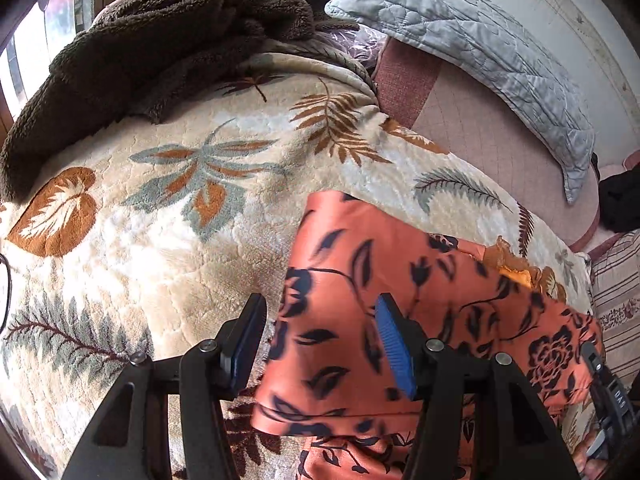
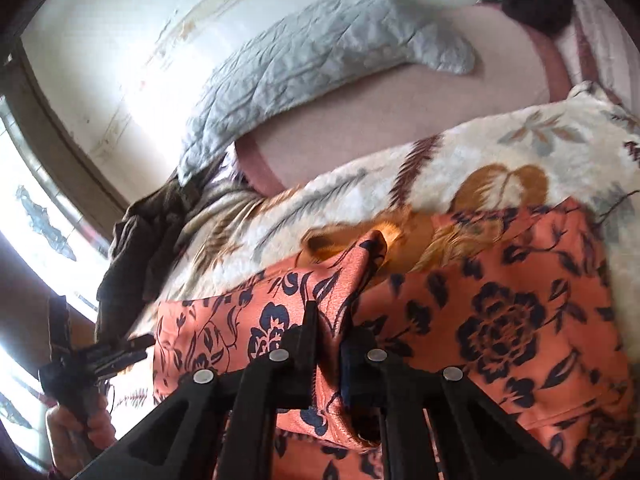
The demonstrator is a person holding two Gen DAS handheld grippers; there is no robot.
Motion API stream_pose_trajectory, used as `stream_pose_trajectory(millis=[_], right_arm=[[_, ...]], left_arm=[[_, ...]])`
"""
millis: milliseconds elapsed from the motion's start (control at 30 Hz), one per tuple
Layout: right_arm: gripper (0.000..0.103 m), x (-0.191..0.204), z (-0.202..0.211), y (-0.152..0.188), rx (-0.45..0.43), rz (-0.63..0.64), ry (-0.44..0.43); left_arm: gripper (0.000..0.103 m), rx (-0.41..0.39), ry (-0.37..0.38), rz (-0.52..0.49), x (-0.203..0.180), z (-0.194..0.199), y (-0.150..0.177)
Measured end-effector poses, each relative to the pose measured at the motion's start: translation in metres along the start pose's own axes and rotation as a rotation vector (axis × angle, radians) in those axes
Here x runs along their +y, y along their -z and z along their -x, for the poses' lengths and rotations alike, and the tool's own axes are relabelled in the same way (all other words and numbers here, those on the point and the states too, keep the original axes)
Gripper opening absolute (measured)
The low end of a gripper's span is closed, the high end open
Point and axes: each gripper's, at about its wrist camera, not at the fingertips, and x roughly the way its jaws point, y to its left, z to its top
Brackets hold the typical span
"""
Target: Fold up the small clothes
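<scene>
Currently right tongs (image 2: 328,332) pinch a raised fold of the orange floral garment (image 1: 384,280) on the bed's leaf-print blanket (image 1: 160,208). Left tongs (image 1: 320,332) gape empty over its left edge, cloth running rightward, so right hand leads.

**Setting: a bedroom in a home**

A bed is spread with a plush cream blanket (image 1: 172,240) patterned in leaves and ferns. A brown fleece (image 1: 132,52) lies heaped at its far left corner. A grey quilted pillow (image 1: 480,44) leans on a pale, scuffed wall (image 2: 132,40) along the far edge, over a pink sheet (image 1: 492,140). A window (image 2: 36,216) admits daylight at the left edge.
</scene>
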Motion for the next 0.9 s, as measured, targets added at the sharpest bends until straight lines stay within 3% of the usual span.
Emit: stream_pose_trajectory(millis=[67,200,367,433,533,600,667,733,867,900], right_arm=[[0.009,-0.025,0.013,-0.012,-0.047,-0.054,0.083],[0.009,-0.083,0.022,-0.024,-0.035,-0.176,0.254],[0.016,-0.153,0.001,-0.016,0.177,-0.455,0.215],[0.016,-0.167,0.015,-0.015,0.133,-0.518,0.236],[0.017,-0.165,0.041,-0.023,-0.006,-0.476,0.259],[0.017,-0.154,0.042,-0.027,-0.043,-0.433,0.179],[0.017,-0.140,0.031,-0.030,-0.007,-0.383,0.098],[0.017,-0.129,0.010,-0.027,0.050,-0.350,0.077],[0.016,-0.130,-0.034,-0.010,0.203,-0.300,0.201],[0.016,-0.133,-0.038,-0.007,0.204,-0.314,0.197]], left_arm=[[0.058,-0.004,0.012,-0.031,-0.012,-0.001,0.004],[0.058,0.002,0.024,-0.130,-0.046,-0.009,0.017],[0.058,0.055,0.005,-0.265,-0.081,-0.032,0.037],[0.058,0.080,-0.029,-0.284,-0.083,-0.042,0.041],[0.058,0.084,-0.056,-0.298,-0.083,-0.048,0.045],[0.058,0.082,-0.062,-0.305,-0.083,-0.048,0.045],[0.058,0.084,-0.063,-0.309,-0.084,-0.048,0.045],[0.058,0.093,-0.067,-0.324,-0.084,-0.050,0.046],[0.058,0.098,-0.060,-0.334,-0.083,-0.050,0.046],[0.058,0.097,-0.053,-0.329,-0.082,-0.049,0.045]])
